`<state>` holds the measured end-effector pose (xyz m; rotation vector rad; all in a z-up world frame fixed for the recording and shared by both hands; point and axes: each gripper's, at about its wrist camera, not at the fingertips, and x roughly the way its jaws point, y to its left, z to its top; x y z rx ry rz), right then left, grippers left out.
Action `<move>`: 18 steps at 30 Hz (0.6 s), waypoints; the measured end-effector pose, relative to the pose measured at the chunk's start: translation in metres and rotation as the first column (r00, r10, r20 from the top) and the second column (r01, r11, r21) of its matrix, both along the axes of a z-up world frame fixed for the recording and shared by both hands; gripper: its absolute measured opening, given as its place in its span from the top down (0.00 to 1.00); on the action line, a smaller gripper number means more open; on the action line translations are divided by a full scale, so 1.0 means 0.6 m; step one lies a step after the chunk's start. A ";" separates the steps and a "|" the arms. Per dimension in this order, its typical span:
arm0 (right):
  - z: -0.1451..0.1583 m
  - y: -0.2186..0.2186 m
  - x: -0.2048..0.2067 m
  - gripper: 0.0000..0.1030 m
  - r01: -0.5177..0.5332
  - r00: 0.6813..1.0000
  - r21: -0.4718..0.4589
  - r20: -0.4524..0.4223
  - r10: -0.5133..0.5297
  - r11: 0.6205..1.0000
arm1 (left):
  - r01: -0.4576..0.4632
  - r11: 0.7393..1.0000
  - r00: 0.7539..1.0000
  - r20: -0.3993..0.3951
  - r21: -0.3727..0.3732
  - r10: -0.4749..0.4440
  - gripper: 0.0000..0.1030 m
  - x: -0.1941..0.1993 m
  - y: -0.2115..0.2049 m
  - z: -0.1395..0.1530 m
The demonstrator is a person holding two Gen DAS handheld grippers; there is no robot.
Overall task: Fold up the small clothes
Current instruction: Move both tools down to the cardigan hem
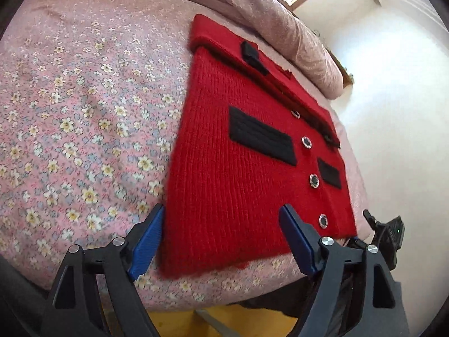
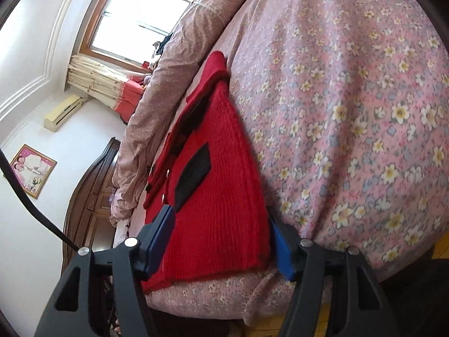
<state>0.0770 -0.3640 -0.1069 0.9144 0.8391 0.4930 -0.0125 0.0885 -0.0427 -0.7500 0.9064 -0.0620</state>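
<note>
Both grippers, left [image 1: 221,238] and right [image 2: 224,238], hold jaws spread over the unlabelled red cardigan's [image 1: 238,168] hem.

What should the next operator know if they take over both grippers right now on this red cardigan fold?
Left gripper: open, at the near hem of the red cardigan, holding nothing.
Right gripper: open, fingers either side of the same hem, not clamped.
The cardigan lies flat on the floral bedsheet, button side up, near the bed's edge. One side strip, probably a sleeve, is already folded in over the front.
Left to do: likely grip the hem with both grippers and fold it toward the collar, then tidy.
</note>
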 end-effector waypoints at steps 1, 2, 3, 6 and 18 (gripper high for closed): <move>0.003 -0.002 0.001 0.34 0.018 1.000 -0.007 0.007 -0.018 1.000 | -0.002 1.000 1.000 0.001 -0.004 0.002 0.27 0.002 0.001 0.000; 0.007 -0.004 0.004 0.34 0.040 0.999 -0.018 0.013 -0.040 0.999 | -0.001 1.000 1.000 0.001 -0.006 0.001 0.27 0.003 0.001 0.000; 0.005 -0.007 0.007 0.34 0.049 0.999 -0.012 0.011 -0.048 0.999 | 0.001 1.000 1.000 0.003 -0.006 -0.001 0.27 0.004 -0.001 0.000; 0.003 -0.008 0.006 0.33 0.050 0.999 0.010 0.005 -0.050 0.999 | 0.010 1.000 1.000 0.004 -0.009 -0.010 0.27 0.003 -0.004 -0.001; -0.003 0.023 0.011 0.34 -0.010 1.000 0.024 -0.013 0.011 1.000 | -0.006 0.980 0.999 0.040 -0.200 0.014 0.27 -0.001 0.009 -0.017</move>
